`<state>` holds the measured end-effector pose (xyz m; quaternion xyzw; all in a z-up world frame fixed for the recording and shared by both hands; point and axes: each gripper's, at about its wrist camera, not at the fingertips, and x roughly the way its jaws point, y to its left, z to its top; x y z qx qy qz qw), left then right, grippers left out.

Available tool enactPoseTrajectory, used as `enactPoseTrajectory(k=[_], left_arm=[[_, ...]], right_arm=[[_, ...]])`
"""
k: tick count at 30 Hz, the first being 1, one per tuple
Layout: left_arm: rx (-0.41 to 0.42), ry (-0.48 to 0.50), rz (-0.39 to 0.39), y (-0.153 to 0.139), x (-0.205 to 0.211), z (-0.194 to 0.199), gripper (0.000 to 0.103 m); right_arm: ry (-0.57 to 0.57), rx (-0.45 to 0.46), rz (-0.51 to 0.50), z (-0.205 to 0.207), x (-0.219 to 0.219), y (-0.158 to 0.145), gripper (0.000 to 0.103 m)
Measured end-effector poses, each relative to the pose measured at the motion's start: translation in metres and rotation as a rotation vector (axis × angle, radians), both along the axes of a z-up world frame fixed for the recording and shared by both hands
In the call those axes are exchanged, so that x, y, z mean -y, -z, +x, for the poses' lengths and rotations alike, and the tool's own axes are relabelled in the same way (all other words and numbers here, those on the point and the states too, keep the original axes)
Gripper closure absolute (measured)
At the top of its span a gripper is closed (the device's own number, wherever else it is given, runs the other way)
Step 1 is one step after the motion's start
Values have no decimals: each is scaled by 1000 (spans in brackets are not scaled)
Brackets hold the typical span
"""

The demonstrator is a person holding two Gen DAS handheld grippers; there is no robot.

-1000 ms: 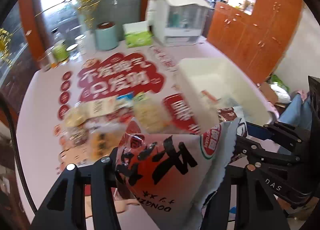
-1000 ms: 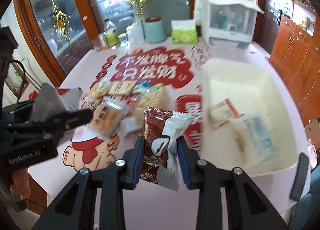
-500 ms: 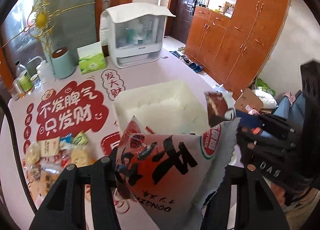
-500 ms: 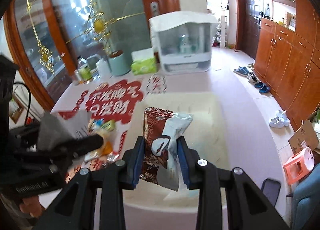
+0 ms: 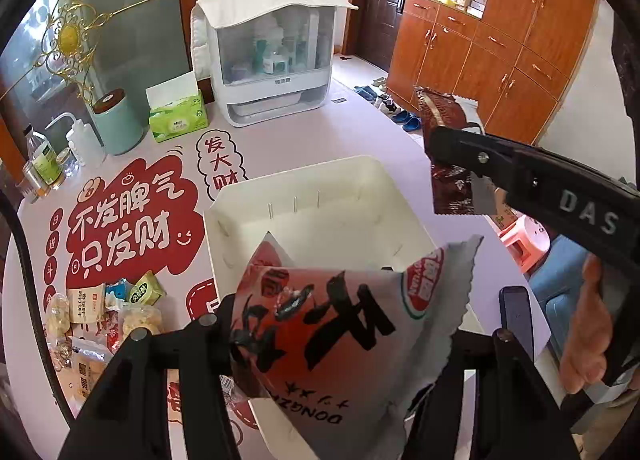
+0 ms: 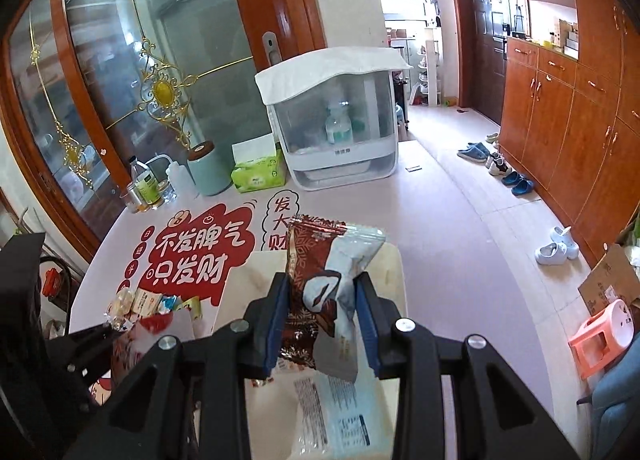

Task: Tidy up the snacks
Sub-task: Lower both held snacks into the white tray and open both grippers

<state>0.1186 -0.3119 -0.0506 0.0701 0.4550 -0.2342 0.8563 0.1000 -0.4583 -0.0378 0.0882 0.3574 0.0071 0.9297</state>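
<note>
I hold a red-and-white pouch (image 5: pixel 340 336) in my left gripper (image 5: pixel 344 344), fingers clamped on it, over the white bin (image 5: pixel 320 195) so it can drop in. My right gripper (image 6: pixel 322 314) pinches a brown packet (image 6: pixel 320 284) above the same bin. More snacks (image 5: pixel 108 308) wait on the bench (image 5: pixel 280 139), left of the bin.

Table's far edge: white lidded cabinet (image 5: pixel 264 55), green tissue pack (image 5: pixel 178 119), teal canister (image 5: pixel 116 123). Phone (image 5: pixel 516 318) at right edge.
</note>
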Motion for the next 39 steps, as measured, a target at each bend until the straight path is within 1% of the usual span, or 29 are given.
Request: enactPoseTrajectory(k=[5,7,8,9,10,11,12,14,17,24,33,39], left_arm=[[-7,-12,3,2,-1,5,47],[-10,-24,6,4,-1,7,45],[-14,-26,6,5,-1,8,40],[-19,-31,6,6,-2,9,31],[-20,-34,6,6,-1,8,27],[-17,-43,6,5,-2,8,19],[-11,-51,5,5,-3,8,16],[-1,-63,7,4,-6,7,14],[-4,-88,15,5,-13,6,13],[-28,-141,2,9,-34,2,13],[-8,-180,10,6,-63,-11,13],[27,-199,21,-4,-92,-22,13]], right_arm=[[-4,-12,-23,13,-2,6,69],[-4,-16,-31,17,-2,8,68],[-2,-19,-33,18,-2,9,68],[2,-22,-36,19,-2,11,68],[4,-21,-33,19,-1,12,68],[0,-22,-28,21,0,13,67],[-4,-27,-24,22,0,15,65],[-11,-32,-18,24,-1,16,52],[-10,-21,-29,21,-3,16,46],[-47,-21,-63,8,-17,19,45],[-81,-43,-55,-10,-33,25,45],[-91,-52,-43,-21,-43,27,45]])
